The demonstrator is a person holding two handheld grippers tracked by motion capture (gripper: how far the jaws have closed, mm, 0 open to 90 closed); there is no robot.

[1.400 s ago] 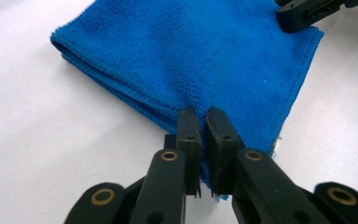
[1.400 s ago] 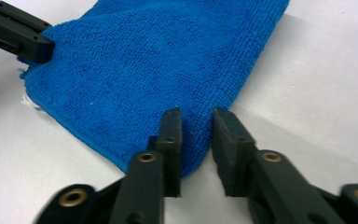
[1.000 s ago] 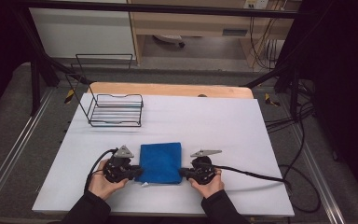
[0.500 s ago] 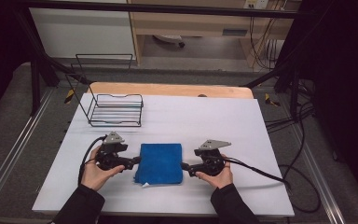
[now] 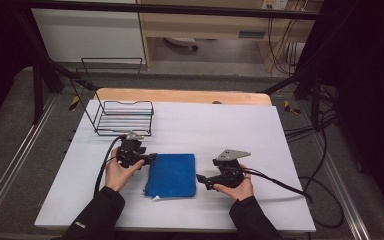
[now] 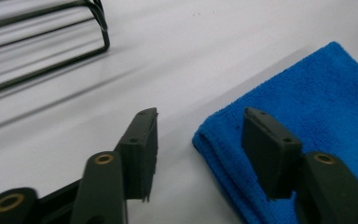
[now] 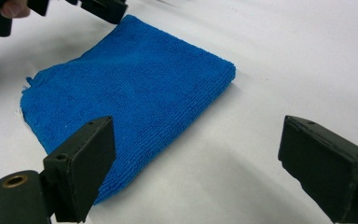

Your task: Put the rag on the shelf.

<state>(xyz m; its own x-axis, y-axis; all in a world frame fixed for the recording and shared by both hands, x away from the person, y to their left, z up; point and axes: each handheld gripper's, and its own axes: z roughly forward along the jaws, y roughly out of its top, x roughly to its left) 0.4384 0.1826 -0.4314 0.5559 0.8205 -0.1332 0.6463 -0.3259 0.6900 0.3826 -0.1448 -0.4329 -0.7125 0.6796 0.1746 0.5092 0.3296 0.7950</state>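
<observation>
A folded blue cloth (image 5: 172, 174) lies flat on the white table (image 5: 220, 130), between the two hands. My left gripper (image 5: 151, 158) sits at the cloth's far left corner, open, its jaws straddling the corner of the cloth (image 6: 279, 107) with nothing pinched. My right gripper (image 5: 200, 180) rests just off the cloth's right edge, open wide, jaws empty. In the right gripper view the cloth (image 7: 130, 88) spreads ahead and to the left, with the left gripper (image 7: 103, 8) at its far corner.
A black wire basket (image 5: 124, 117) stands at the table's far left, its rim also in the left gripper view (image 6: 51, 42). Cables trail from both grippers, the right one across the table edge (image 5: 280, 182). A wooden strip (image 5: 180, 96) runs along the far side.
Both grippers have drawn back from the cloth's sides and lifted away from it. The left hand has moved toward the far left corner; the right has moved right. The cloth stays flat.
</observation>
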